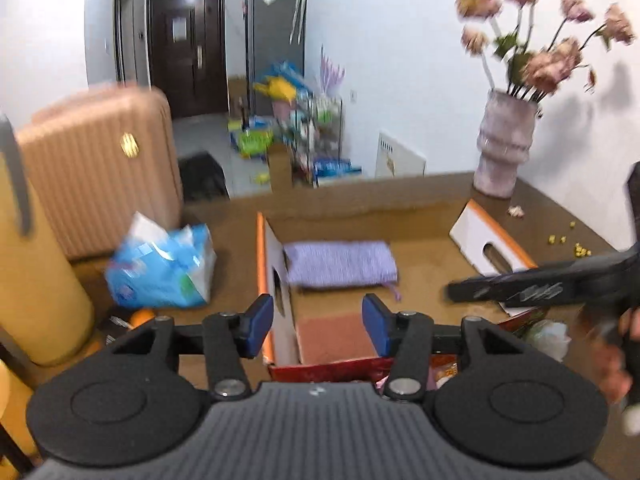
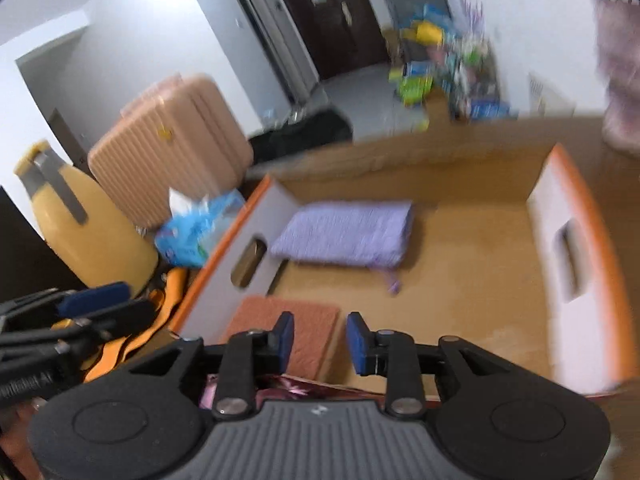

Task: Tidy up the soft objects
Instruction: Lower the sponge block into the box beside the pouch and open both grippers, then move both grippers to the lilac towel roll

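An open cardboard box (image 1: 276,280) (image 2: 576,264) with white, orange-edged flaps lies in front of both grippers. A folded purple cloth (image 1: 340,262) (image 2: 344,232) lies at its far left. A folded salmon cloth (image 1: 336,336) (image 2: 308,332) lies at its near left. My left gripper (image 1: 318,326) is open and empty above the box's near left corner. My right gripper (image 2: 320,344) is open and empty above the salmon cloth; its body also shows at the right of the left wrist view (image 1: 552,280).
A blue tissue pack (image 1: 160,268) (image 2: 196,228), a yellow jug (image 2: 88,232) and a pink suitcase (image 1: 100,168) stand left of the box. A vase of flowers (image 1: 504,148) stands at the far right. A red package (image 1: 328,372) lies under the grippers.
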Motion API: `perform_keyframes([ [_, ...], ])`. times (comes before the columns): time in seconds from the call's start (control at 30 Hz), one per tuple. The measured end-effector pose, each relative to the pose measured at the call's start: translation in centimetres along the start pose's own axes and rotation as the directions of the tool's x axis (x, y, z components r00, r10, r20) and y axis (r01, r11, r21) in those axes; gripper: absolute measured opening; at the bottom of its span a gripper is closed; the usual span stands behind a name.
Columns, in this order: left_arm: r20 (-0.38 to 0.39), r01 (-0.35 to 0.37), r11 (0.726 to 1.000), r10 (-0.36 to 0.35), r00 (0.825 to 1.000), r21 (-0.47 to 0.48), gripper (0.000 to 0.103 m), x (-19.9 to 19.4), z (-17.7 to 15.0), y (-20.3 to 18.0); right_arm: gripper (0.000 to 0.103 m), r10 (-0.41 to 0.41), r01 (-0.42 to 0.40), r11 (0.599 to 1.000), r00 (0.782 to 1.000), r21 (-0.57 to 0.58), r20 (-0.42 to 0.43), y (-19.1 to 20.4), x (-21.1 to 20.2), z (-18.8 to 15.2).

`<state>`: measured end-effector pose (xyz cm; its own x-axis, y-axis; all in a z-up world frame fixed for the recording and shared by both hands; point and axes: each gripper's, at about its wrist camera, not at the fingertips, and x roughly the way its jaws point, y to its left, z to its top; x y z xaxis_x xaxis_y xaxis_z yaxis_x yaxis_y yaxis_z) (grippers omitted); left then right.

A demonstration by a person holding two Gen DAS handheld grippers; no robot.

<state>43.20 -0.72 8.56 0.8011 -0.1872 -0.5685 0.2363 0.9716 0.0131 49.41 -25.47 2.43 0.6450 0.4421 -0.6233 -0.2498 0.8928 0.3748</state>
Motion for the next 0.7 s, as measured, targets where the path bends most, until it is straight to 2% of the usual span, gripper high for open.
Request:
perform_keyframes([
  [0.1, 0.079, -0.044, 0.999, 0.043, 0.996, 0.012, 0.062, -4.6, 0.4, 0.1, 0.047, -0.049, 0.059, 0.995, 0.992, -0.081, 0.12, 0.0, -6.7, 0.4],
  [0.17, 0.134, -0.063, 0.998, 0.062, 0.989, 0.005, 0.072, -8.0, 0.0, 0.5, 0.05, -0.086, 0.115, 0.983, 0.977, -0.141, 0.196, -0.1, -11.1, -0.2],
  [0.23, 0.167, -0.07, 0.998, 0.069, 0.984, 0.0, 0.073, -10.7, -0.6, 0.5, 0.053, -0.137, 0.187, 0.966, 0.956, -0.177, 0.26, -0.6, -15.7, -1.4],
  [0.3, 0.182, -0.076, 0.997, 0.075, 0.981, 0.003, 0.074, -12.7, -1.5, 0.2, 0.056, -0.155, 0.218, 0.958, 0.941, -0.188, 0.302, -1.1, -19.3, -3.0],
  [0.43, 0.193, -0.087, 0.996, 0.081, 0.978, 0.022, 0.075, -15.1, -2.6, -1.3, 0.056, -0.168, 0.247, 0.949, 0.923, -0.198, 0.346, -1.2, -23.3, -5.3],
  [0.6, 0.217, -0.057, 0.998, 0.051, 0.975, 0.022, 0.079, -17.8, -3.7, -2.9, 0.056, -0.149, 0.241, 0.948, 0.913, -0.208, 0.38, 0.1, -25.7, -7.3],
  [0.7, 0.225, -0.039, 0.999, 0.035, 0.974, 0.013, 0.081, -19.4, -5.6, -3.4, 0.056, -0.133, 0.238, 0.945, 0.906, -0.224, 0.403, 1.2, -26.3, -8.5],
])
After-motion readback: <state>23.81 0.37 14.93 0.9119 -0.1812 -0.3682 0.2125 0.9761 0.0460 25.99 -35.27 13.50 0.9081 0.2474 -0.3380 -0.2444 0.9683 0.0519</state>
